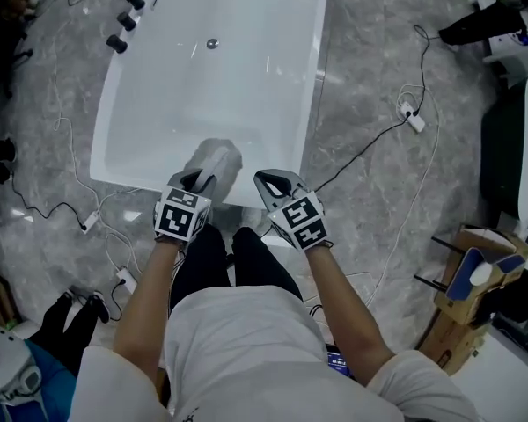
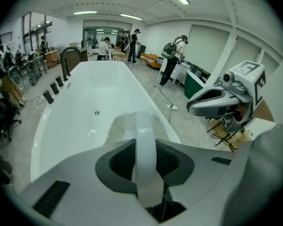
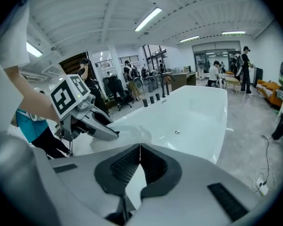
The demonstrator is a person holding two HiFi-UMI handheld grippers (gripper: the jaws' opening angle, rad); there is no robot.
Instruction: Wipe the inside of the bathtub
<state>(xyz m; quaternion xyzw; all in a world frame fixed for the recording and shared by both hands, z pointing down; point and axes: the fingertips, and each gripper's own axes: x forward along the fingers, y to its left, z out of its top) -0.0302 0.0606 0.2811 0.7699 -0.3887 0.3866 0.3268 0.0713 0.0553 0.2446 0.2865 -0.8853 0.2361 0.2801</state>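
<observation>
While the left gripper [image 1: 196,181] pinches a pale cloth [image 1: 216,160] tight between its jaws, the cloth bunches just ahead of them at the near end of the white bathtub [image 1: 246,77]. The right gripper [image 1: 266,183] hovers just beside it, jaws pressed together on nothing.

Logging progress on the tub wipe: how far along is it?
Done: the cloth is clamped in the left claw. In hand: the cloth hangs over the near end of the tub. The right claw is shut and empty. Left: likely the whole inside, though no marks show what has been wiped.
</observation>
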